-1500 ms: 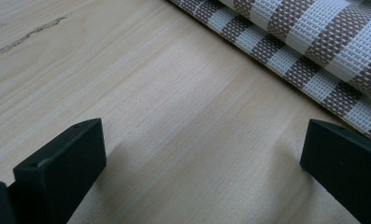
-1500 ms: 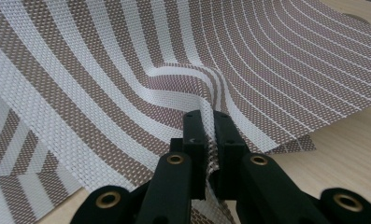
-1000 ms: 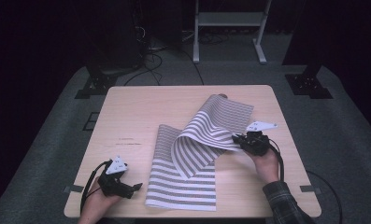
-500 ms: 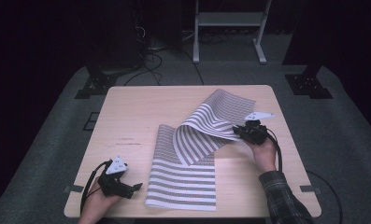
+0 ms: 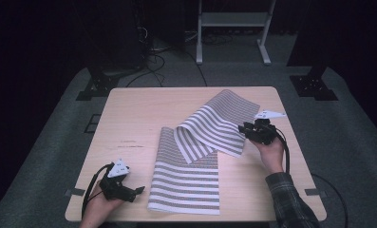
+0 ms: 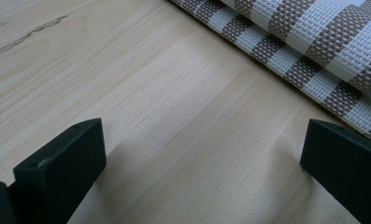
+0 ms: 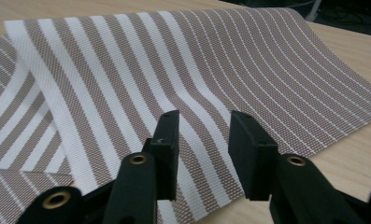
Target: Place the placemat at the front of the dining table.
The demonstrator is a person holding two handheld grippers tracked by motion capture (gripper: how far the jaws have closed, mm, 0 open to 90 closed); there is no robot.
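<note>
On table, striped mat folded over itself, right tool released above it, left tool released.

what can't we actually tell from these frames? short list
- Right gripper, its own view: the jaws stand apart over the striped mat; whether they pinch its edge is unclear. In the high view it is too small.
- Mat under the folded-over part: covered by that upper layer, high view.
- Left gripper, its own view: jaw bases cut off by the bottom edge.
</note>
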